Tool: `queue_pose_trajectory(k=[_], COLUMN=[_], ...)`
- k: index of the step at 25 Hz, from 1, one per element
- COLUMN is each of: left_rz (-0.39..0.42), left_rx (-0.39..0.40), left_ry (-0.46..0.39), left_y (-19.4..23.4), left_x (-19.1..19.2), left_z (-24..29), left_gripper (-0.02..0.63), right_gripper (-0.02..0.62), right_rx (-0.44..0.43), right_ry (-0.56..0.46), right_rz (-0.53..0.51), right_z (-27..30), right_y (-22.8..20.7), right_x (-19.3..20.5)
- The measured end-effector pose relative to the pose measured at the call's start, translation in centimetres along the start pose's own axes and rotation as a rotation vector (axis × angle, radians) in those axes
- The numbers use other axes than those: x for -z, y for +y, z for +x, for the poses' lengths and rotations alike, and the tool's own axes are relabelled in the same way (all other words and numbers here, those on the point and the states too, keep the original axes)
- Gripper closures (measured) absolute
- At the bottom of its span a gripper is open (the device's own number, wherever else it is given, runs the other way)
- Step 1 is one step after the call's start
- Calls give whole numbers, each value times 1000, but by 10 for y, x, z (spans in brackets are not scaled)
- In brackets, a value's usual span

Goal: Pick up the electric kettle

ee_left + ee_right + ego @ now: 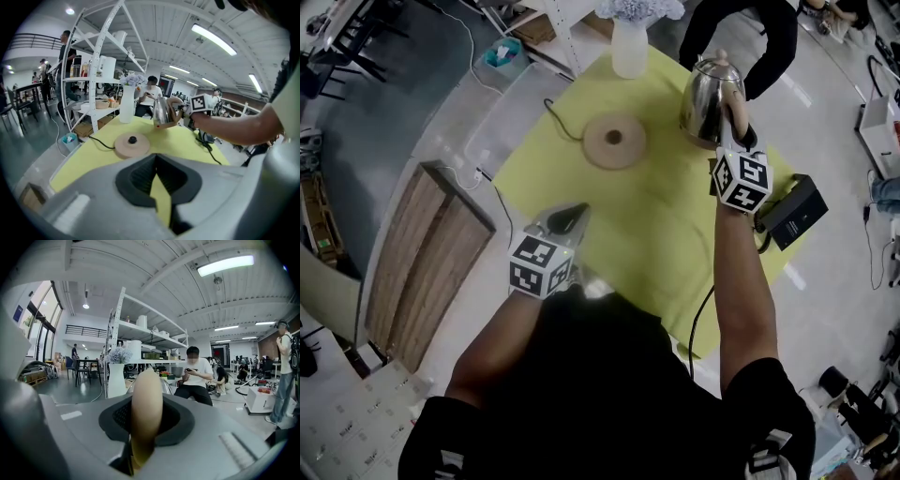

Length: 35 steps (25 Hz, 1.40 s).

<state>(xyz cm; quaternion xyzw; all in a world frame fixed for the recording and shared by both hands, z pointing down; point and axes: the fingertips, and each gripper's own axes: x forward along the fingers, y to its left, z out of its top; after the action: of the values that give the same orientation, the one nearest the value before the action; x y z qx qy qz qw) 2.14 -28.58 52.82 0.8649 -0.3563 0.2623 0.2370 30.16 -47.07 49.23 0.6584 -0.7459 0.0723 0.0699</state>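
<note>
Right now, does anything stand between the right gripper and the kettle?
Nothing visible does. The right gripper is shut on the handle of the kettle. The base and the vase stand off to the kettle's left in the head view, clear of the grip.

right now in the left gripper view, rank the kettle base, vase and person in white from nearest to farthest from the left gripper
1. kettle base, nearest, low and centre-left
2. vase, further back, left of centre
3. person in white, farthest, in the background
</note>
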Motion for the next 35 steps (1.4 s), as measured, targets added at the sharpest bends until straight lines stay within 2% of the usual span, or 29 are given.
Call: queue_pose_trajectory(k=[12,20,30,35], left_rz=[13,34,47,40], left_rx=[48,93,115,113], left_ry=[5,-1,-17,-32], left_y=[-6,-16,-18,-12], left_x=[-2,-4,-9,-12], left_z=[-2,1,-4,-6], left_gripper=[604,604,604,604], right_gripper=[514,509,501,497], right_rx=[2,10,24,29], right_ry=[119,226,308,322], right_rz=[-9,-12,-11,-17], right_z=[-29,-55,-73,-73], right_y=[5,11,11,10], right_x=[28,65,98,101])
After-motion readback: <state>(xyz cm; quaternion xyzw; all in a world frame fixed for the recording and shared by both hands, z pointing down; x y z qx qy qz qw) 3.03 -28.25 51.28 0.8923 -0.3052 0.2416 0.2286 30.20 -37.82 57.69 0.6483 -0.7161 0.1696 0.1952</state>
